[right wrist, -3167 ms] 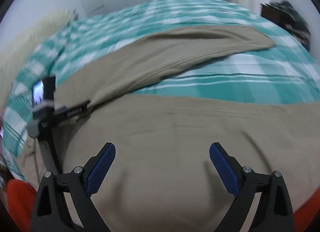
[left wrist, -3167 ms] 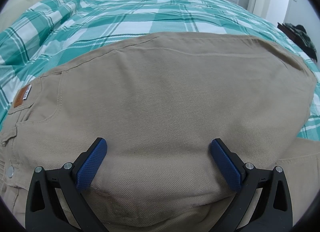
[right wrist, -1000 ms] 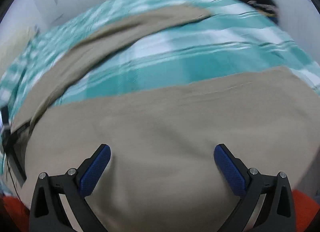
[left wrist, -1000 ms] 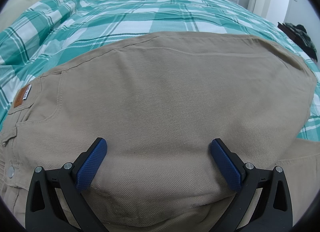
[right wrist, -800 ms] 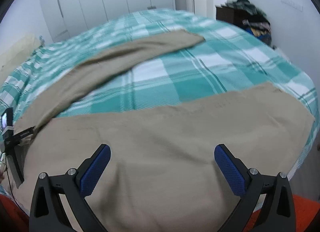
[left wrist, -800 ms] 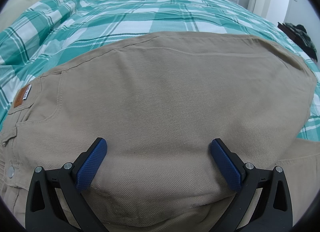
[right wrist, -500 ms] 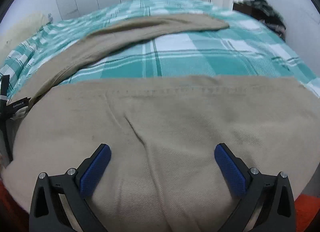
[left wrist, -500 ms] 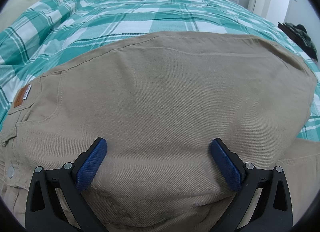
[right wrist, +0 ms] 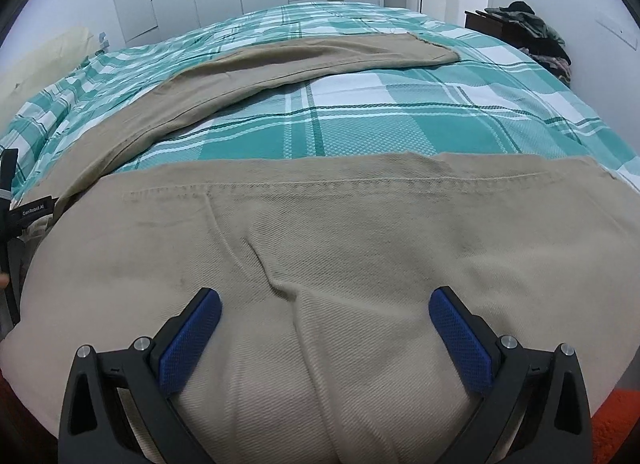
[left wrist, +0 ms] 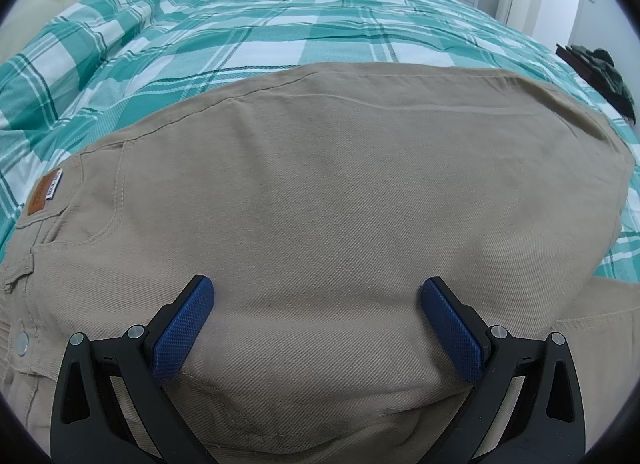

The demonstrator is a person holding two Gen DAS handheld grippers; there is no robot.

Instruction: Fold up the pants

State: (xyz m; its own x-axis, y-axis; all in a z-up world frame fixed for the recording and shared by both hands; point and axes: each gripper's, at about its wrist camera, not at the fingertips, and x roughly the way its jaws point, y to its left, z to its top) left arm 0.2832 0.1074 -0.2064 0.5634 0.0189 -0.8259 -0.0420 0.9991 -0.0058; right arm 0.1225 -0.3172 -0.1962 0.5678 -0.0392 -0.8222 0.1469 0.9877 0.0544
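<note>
Pants (left wrist: 340, 192): tan, spread on the green checked bedspread (left wrist: 248, 36); waist end with the leather tag (left wrist: 42, 194) lies near left in the left view.
Legs: we see them parted in the right view, the far leg (right wrist: 288, 60) running off to the far right and the near leg (right wrist: 360, 224) under the tool, so one can be laid over the other, we judge.
Left gripper (left wrist: 316, 324): jaws spread wide, low over the seat cloth, pinching nothing; likely there to pin the top.
Right gripper (right wrist: 324, 338): jaws spread too, over the near leg by its stitched hem, nothing pinched; we read it as lining up a grab.
Fold: not begun.
Hidden: whether the blue pads press the cloth, we cannot tell; the near edge of the pants is cut off below both tools.
Far right: a dark heap of clothes (right wrist: 528, 24), too small to sort.
</note>
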